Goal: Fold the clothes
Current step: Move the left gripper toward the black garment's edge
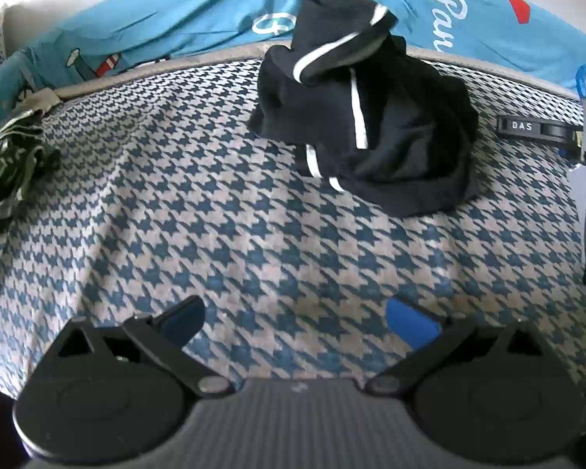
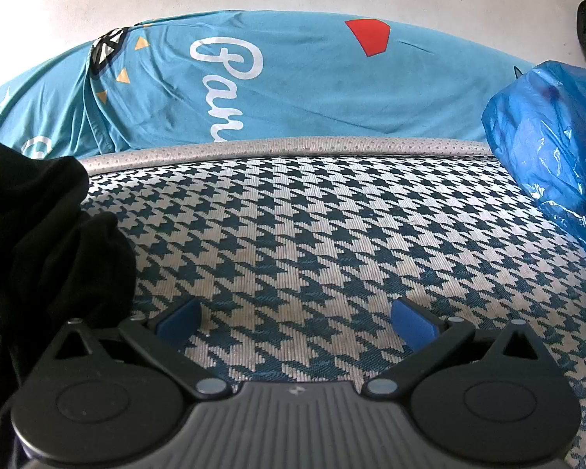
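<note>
Garment (image 1: 375,117), black with white stripes, heaped on the checked surface (image 1: 215,234), no clear long axis; left gripper (image 1: 295,318) and right gripper (image 2: 297,320) both released, empty.

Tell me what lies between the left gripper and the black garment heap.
Only bare houndstooth cover, per the left wrist view: nothing sits between the open left gripper and the black garment.

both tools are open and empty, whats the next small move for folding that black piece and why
Probably bring the left tool forward to the near hem of the black garment and pinch it. The garment sits crumpled in a heap on the houndstooth surface, unfolded, and neither tool holds anything; the right tool has it just to its left, so it could take the other edge.
</note>
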`<state>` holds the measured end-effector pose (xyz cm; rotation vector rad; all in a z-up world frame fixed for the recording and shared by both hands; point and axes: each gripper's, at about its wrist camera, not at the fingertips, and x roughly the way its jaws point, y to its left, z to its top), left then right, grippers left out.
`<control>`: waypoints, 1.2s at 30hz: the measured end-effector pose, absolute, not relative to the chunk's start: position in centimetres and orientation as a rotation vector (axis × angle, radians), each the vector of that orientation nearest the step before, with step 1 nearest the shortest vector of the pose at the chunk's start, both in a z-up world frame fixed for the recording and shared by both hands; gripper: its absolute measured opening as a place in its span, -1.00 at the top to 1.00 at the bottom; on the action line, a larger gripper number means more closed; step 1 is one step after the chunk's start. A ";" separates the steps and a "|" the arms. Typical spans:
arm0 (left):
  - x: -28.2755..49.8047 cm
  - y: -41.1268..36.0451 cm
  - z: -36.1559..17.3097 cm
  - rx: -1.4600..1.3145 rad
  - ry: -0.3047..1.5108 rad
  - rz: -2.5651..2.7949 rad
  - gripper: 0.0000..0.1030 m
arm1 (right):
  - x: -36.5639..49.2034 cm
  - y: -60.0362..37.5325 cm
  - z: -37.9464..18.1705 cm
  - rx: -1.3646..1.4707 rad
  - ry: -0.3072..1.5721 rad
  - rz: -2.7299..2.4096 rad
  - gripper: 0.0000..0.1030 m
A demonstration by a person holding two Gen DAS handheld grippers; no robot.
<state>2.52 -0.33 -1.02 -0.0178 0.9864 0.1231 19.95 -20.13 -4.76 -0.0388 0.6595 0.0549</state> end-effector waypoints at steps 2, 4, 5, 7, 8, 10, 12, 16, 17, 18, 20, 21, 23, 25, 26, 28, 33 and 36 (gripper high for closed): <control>2.9 -0.3 -1.2 -0.027 1.001 0.125 -1.00 | 19.9 -20.1 -4.8 -0.039 0.659 0.055 -1.00; 3.2 -0.3 -1.3 -0.036 1.015 0.127 -1.00 | 19.9 -20.1 -4.8 -0.039 0.659 0.055 -1.00; 3.4 -0.3 -1.4 -0.041 1.022 0.128 -1.00 | 19.9 -20.1 -4.8 -0.039 0.658 0.055 -1.00; 3.6 -0.2 -1.4 -0.064 1.031 0.123 -1.00 | 19.9 -20.1 -4.8 -0.039 0.658 0.055 -1.00; 3.7 -0.1 -1.3 -0.079 1.033 0.118 -1.00 | 19.9 -20.1 -4.8 -0.038 0.658 0.055 -1.00; 3.9 0.0 -1.0 -0.082 1.027 0.120 -1.00 | 19.9 -20.1 -4.8 -0.038 0.657 0.055 -1.00; 4.4 0.1 -0.7 -0.079 1.033 0.128 -1.00 | 19.9 -20.1 -4.8 -0.038 0.657 0.055 -1.00; 5.4 0.6 -0.1 -0.128 1.041 0.114 -1.00 | 20.1 -20.1 -4.9 -0.038 0.656 0.054 -1.00; 5.7 0.6 0.0 -0.139 1.046 0.110 -1.00 | 20.1 -20.1 -4.9 -0.038 0.656 0.054 -1.00; 6.0 0.6 0.0 -0.143 1.052 0.106 -1.00 | 20.1 -20.1 -4.9 -0.038 0.656 0.054 -1.00; 6.5 0.4 0.2 -0.141 1.065 0.093 -1.00 | 20.0 -20.1 -5.0 -0.037 0.655 0.055 -1.00; 6.7 0.4 0.4 -0.134 1.064 0.086 -1.00 | 20.0 -20.1 -5.1 -0.037 0.655 0.055 -1.00; 7.1 0.2 0.9 -0.105 1.048 0.083 -1.00 | 20.1 -20.1 -5.1 -0.040 0.658 0.054 -1.00; 7.6 0.0 1.5 -0.068 1.024 0.084 -1.00 | 20.0 -20.1 -5.1 -0.039 0.656 0.054 -1.00; 7.9 0.0 1.9 -0.059 1.014 0.075 -1.00 | 20.0 -20.1 -5.1 -0.039 0.656 0.054 -1.00; 8.4 0.0 2.6 -0.049 0.992 0.049 -1.00 | 19.9 -20.1 -5.0 -0.036 0.661 0.054 -1.00; 10.0 0.4 3.9 0.003 0.944 0.056 -1.00 | 19.2 -20.1 -4.7 -0.041 0.704 0.056 -1.00; 10.9 0.9 4.4 0.005 0.925 0.070 -1.00 | 19.0 -20.0 -4.2 -0.035 0.781 0.056 -1.00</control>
